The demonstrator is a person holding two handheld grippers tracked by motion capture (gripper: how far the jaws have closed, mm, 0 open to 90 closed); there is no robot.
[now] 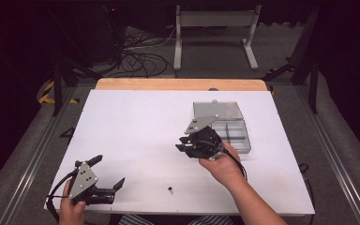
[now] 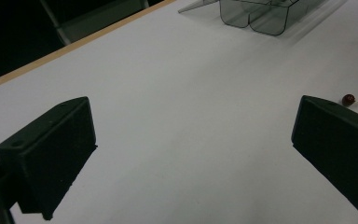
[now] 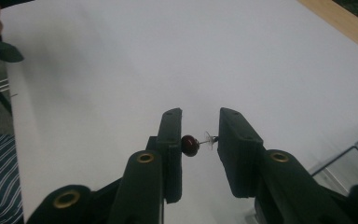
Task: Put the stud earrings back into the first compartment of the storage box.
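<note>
My right gripper [image 1: 183, 144] is held above the middle of the white table, next to the clear box. In the right gripper view its jaws [image 3: 199, 133] are shut on a small earring [image 3: 191, 144] with a dark red bead and a thin post, pinched end to end. A second dark bead earring [image 1: 170, 190] lies on the table near the front edge; the left gripper view has it just beyond the right jaw, earring [image 2: 349, 99]. My left gripper [image 1: 107, 172] hovers at the front left corner, open [image 2: 191, 126], with nothing between its jaws.
A clear plastic compartment box [image 1: 238, 136] with its lid tipped open stands right of centre, box [image 2: 261, 14]. The white table [image 1: 136, 126] ends in a wooden strip [image 1: 178, 84] at the far side. Cables and a metal stand lie on the floor beyond.
</note>
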